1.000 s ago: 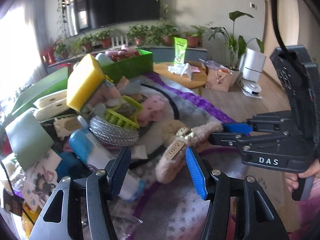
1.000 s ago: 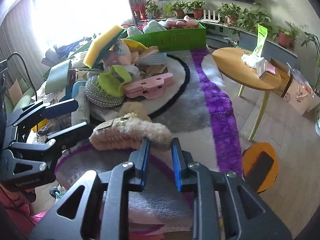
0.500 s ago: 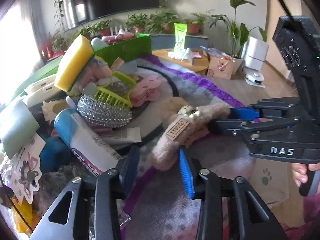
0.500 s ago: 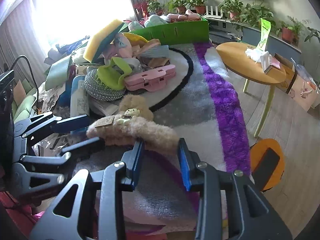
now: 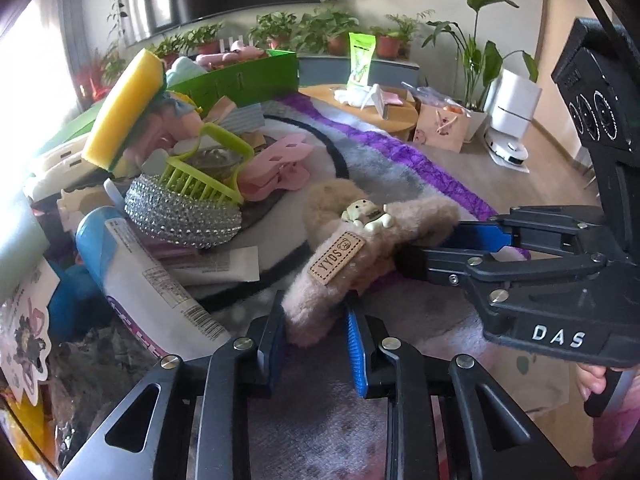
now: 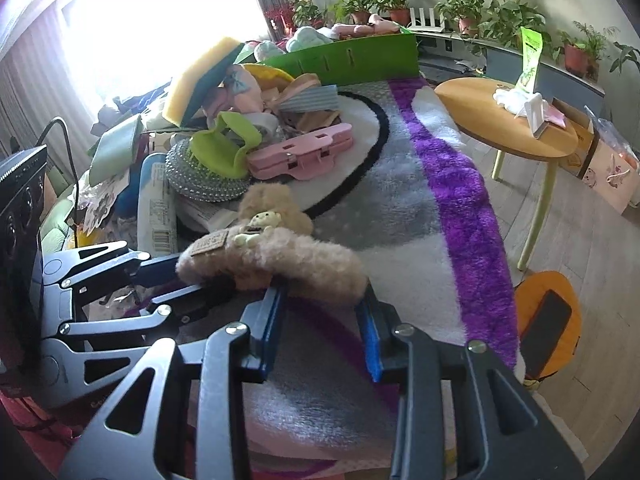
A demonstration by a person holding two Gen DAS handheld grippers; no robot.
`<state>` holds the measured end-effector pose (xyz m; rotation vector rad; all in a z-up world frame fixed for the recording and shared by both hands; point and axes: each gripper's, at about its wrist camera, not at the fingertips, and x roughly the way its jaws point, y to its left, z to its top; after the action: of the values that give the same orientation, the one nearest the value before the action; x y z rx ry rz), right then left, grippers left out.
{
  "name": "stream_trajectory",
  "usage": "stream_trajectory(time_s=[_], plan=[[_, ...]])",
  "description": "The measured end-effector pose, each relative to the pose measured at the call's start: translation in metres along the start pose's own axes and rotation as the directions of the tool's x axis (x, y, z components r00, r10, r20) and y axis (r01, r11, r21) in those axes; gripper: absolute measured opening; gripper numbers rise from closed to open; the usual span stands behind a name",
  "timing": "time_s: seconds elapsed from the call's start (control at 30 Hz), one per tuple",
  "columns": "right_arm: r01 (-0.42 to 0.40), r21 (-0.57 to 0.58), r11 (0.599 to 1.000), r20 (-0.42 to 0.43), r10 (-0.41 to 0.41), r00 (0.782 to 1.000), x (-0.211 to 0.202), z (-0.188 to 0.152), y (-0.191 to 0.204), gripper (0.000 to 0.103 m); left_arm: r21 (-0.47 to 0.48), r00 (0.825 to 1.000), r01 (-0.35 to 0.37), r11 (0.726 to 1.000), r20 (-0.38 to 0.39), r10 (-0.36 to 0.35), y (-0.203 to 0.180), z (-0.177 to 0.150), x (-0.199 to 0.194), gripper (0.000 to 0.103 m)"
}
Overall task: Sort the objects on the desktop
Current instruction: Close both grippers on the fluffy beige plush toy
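Plush clip (image 5: 360, 256): fuzzy beige hair claw w/ tan "YYDS" tag + small cream bear charm; lies on rug (image 5: 400, 168), near front edge of clutter pile, spanning btwn both grippers.
L gripper (image 5: 316, 330): pinching near end of plush clip, blue pads pressed into fur on both sides; jaws have just been closing, clip btwn them.
R gripper (image 6: 324, 312): jaws set either side of clip's other end, fur filling the gap; pads seem to touch fur, firm squeeze or not – can't tell for sure. In L view it comes in from right, fingers (image 5: 480, 236) above + below clip end.
Hand (image 5: 596, 380): fingertips on R gripper handle, lower right of L view.
Pile: yellow sponge (image 5: 124, 120) tilted on top; green comb (image 5: 204, 172) resting on silver rhinestone piece (image 5: 180, 216); pink claw clip (image 5: 276, 168) just beside comb; white/blue tube (image 5: 148, 284) lying in front-left, near L gripper.
Green box (image 5: 240, 80): behind pile, pink + pale items inside.
Round wood table (image 6: 508, 120): past rug's purple stripe, white stand + green pouch on it.
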<state>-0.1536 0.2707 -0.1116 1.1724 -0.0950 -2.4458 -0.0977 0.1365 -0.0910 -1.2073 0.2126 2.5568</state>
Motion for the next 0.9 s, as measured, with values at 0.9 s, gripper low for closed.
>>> stream_trajectory(time_s=[0.9], plan=[[0.014,-0.078,0.997,0.043,-0.01,0.999,-0.009,0.003,0.006,0.053,-0.055,1.0,0.023,0.998,0.022,-0.022,0.01,0.004,-0.004,0.027]])
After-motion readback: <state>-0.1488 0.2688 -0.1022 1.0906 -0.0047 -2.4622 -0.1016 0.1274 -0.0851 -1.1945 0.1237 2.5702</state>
